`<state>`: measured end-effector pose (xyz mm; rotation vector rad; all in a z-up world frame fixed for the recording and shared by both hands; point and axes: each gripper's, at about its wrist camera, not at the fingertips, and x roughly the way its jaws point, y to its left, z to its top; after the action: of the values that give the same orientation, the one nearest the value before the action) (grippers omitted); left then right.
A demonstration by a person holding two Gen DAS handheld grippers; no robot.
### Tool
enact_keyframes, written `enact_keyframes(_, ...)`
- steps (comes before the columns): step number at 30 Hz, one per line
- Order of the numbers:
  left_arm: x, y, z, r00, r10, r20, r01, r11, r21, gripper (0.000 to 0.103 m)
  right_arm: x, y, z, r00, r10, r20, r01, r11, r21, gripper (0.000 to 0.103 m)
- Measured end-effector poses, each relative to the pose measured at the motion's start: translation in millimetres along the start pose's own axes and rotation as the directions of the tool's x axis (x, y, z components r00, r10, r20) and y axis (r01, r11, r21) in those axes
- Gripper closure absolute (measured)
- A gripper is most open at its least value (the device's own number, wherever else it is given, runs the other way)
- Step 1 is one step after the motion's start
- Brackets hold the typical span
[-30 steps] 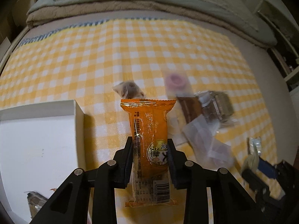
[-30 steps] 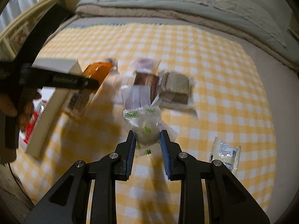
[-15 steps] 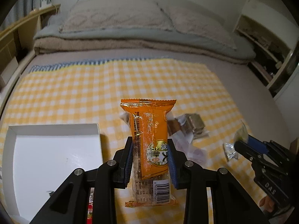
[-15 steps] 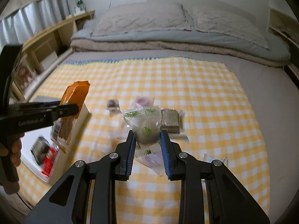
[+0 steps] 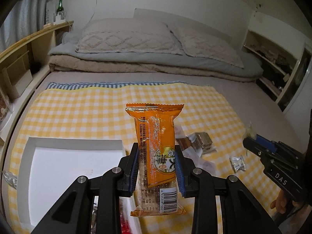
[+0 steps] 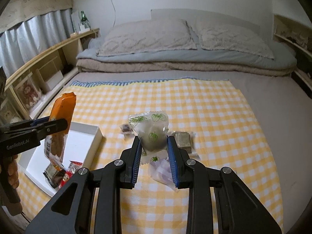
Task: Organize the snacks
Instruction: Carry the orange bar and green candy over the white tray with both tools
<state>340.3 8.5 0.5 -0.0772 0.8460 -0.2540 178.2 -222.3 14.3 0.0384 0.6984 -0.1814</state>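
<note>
- Orange snack pack (image 5: 156, 148) is up in the air, clamped in the left gripper (image 5: 157, 162), jaws pressing on both its long sides; its long axis runs straight out along the fingers, barcode end nearest the camera.
- White box (image 5: 76, 144) lies on the checked cloth (image 5: 81, 115) just below and to the left of that pack, so the left hand is the nearer one for a drop-in.
- Strawberry-print packet (image 6: 153, 134) sits pinched in the right gripper (image 6: 154, 154), jaws closed on it, held above the cloth to the box's right.
- Inside the box, from the right wrist view: a red wrapper (image 6: 73, 164) and a dark packet (image 6: 53, 174) at the near end; the rest is bare.
- Loose snacks on the cloth: a brown bar in clear wrap (image 5: 202, 141) and a small silvery sachet (image 5: 237, 162), well apart from the box.
</note>
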Motion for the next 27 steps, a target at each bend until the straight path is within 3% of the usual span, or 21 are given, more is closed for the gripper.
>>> enact_keyframes(10,-56,36,-16,0.999,0.026,0.034,-0.025,1.0,-0.017,0.071,-3,43,5,0.999,0.031,0.014,-0.031,0.999,-0.044,0.076)
enact_keyframes(27,-124,110,-43,0.992,0.122,0.026,-0.121,0.991,-0.053,0.07,21,146,-5,0.979,0.185,-0.082,-0.194,0.974,-0.113,0.076)
